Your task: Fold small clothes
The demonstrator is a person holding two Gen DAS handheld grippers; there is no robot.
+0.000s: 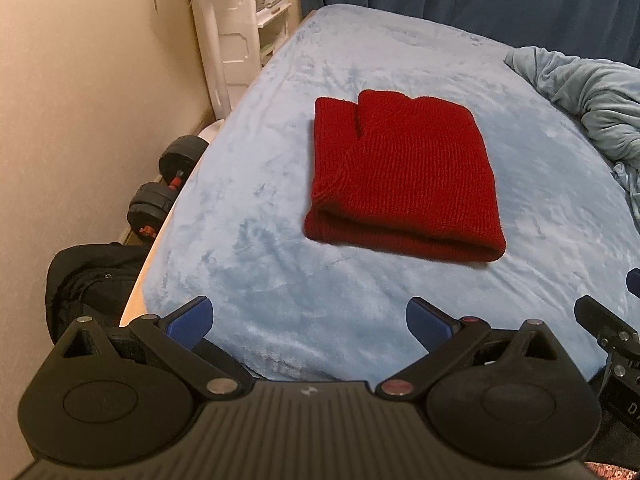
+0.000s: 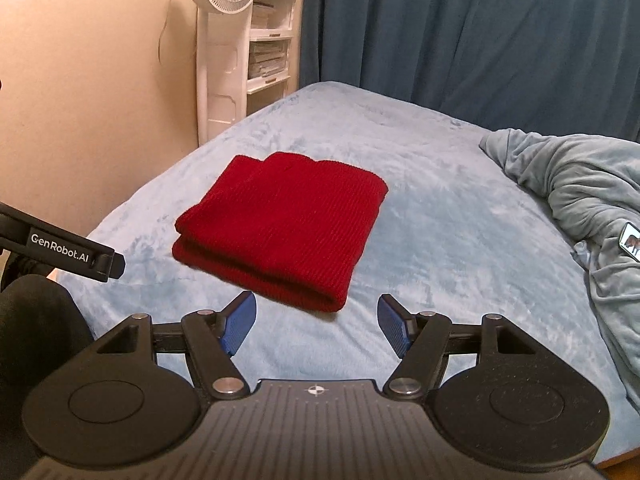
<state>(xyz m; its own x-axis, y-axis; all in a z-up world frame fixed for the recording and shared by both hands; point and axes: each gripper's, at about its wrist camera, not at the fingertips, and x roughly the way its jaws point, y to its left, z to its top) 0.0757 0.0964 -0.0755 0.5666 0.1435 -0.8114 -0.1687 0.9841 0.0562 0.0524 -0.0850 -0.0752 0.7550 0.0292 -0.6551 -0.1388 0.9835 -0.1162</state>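
A red knitted garment (image 1: 400,176) lies folded into a thick rectangle on the light blue bed cover (image 1: 260,152), its rolled fold edge nearest me. My left gripper (image 1: 308,318) hangs open above the cover, short of that fold, with nothing between its blue pads (image 1: 192,320). In the right wrist view the same red garment (image 2: 284,224) lies ahead and slightly left. My right gripper (image 2: 316,324) is open just in front of its near corner, blue pads (image 2: 394,330) apart and empty. Part of the left gripper's black body (image 2: 72,254) shows at the left edge.
A crumpled grey-blue blanket (image 2: 580,200) with a phone (image 2: 631,242) on it fills the bed's right side. Dumbbells (image 1: 168,184) and a black bag (image 1: 92,280) lie between bed and wall. A white fan (image 2: 224,40), shelves (image 2: 272,52) and dark blue curtains (image 2: 460,32) stand behind.
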